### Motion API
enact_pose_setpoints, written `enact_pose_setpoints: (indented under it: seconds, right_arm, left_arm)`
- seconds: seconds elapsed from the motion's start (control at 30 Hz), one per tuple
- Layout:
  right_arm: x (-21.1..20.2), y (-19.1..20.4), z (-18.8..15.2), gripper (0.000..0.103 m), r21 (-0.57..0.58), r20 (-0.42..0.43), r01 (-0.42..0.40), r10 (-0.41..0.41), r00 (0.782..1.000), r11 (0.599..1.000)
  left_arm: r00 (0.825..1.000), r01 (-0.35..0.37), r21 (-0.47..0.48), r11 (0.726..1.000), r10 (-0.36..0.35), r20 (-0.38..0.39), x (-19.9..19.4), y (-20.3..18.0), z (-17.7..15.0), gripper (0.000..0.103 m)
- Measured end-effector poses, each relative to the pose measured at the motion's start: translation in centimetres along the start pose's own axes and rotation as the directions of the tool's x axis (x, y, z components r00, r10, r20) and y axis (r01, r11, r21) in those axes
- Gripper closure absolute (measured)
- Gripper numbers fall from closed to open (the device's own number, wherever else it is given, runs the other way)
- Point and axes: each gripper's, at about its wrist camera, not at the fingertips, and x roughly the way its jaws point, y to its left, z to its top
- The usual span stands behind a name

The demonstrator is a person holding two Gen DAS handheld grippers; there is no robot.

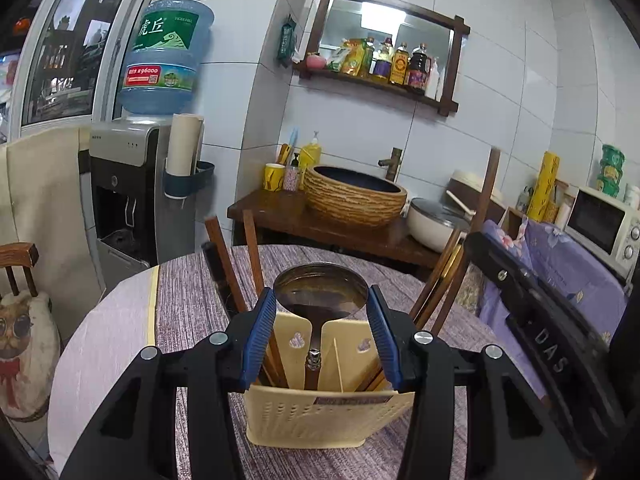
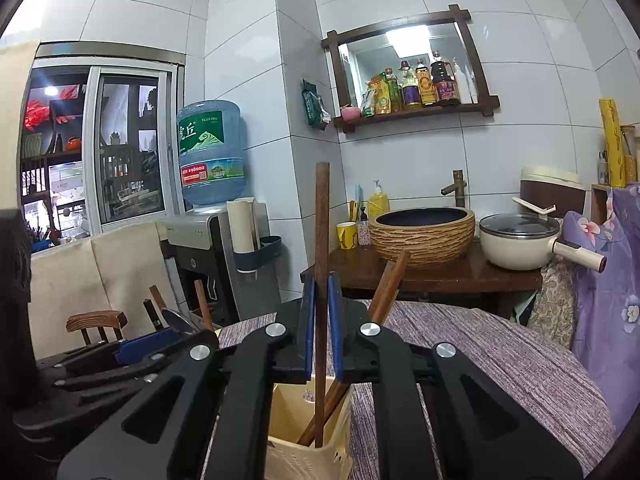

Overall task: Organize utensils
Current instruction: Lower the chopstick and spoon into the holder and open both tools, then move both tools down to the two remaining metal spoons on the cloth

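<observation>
R fingers (image 2: 335, 320) clamped on wooden stick (image 2: 321, 216), tip already inside cream holder (image 2: 304, 460). L fingers (image 1: 262, 336) gripping holder w/ ladle (image 1: 320, 292). Nearly done; release left.

utensil holder (image 1: 320, 412) on table (image 1: 192, 300) | ladle (image 1: 320, 290) in holder | sink counter (image 1: 340, 232) behind table

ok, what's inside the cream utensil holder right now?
The cream utensil holder holds a metal ladle, bowl up, and several wooden sticks. The right claw is shut on one wooden stick standing in it. The walls hide the lower ends.
</observation>
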Motion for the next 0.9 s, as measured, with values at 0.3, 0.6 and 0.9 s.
enact_pose_setpoints:
  seconds: [0.3,0.6,0.9]
  right_arm:
    - [-0.3,-0.2,-1.2,0.095,-0.018,-0.024,-0.007,0.007,1.000,1.000]
    - [-1.7,-1.2,-2.3,0.095,0.004,-0.047,-0.012,0.013,0.999,1.000]
    - [-5.7,-3.0,-4.9,0.056,0.064,-0.174,0.006,0.005,0.985,0.998]
  left_arm:
    - [0.999,-0.015,0.001,1.000,0.015,-0.028,0.5,0.5,-1.4,0.053]
    - [1.000,-0.027,0.037,0.999,0.027,-0.015,-2.1,-0.3,-3.0,0.025]
    - [0.985,-0.039,0.038,0.999,0.044,-0.166,-4.1,0.5,-7.2,0.019]
